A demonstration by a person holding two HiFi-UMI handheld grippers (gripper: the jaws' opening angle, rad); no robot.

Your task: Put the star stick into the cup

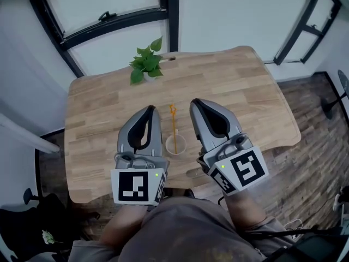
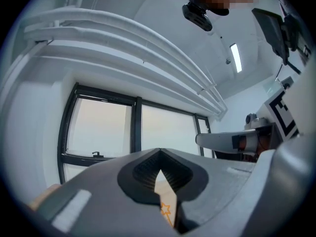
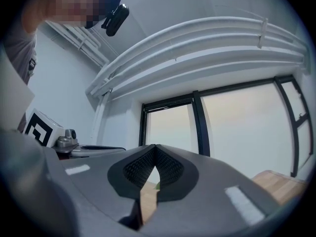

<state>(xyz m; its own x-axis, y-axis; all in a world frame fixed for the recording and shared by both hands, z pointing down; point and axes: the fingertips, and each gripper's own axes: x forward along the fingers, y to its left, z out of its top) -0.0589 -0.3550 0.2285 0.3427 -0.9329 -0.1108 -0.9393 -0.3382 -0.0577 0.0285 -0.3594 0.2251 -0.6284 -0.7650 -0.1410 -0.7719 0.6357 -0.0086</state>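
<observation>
A thin orange star stick (image 1: 174, 123) stands in the small pale cup (image 1: 175, 145) on the wooden table (image 1: 234, 86), its star end up and leaning toward the far side. My left gripper (image 1: 150, 109) hovers just left of the cup, jaws shut and empty. My right gripper (image 1: 194, 102) hovers just right of it, also shut and empty. In the left gripper view the orange star (image 2: 165, 210) shows through the gap below the closed jaw tips of the left gripper (image 2: 159, 152). The right gripper view shows the right gripper (image 3: 154, 147) closed, with only table wood in the gap.
A small potted green plant (image 1: 146, 64) stands at the table's far edge, beyond the cup. Dark-framed windows (image 1: 109, 21) lie behind the table. Wood floor (image 1: 316, 146) and a black stand base are at the right.
</observation>
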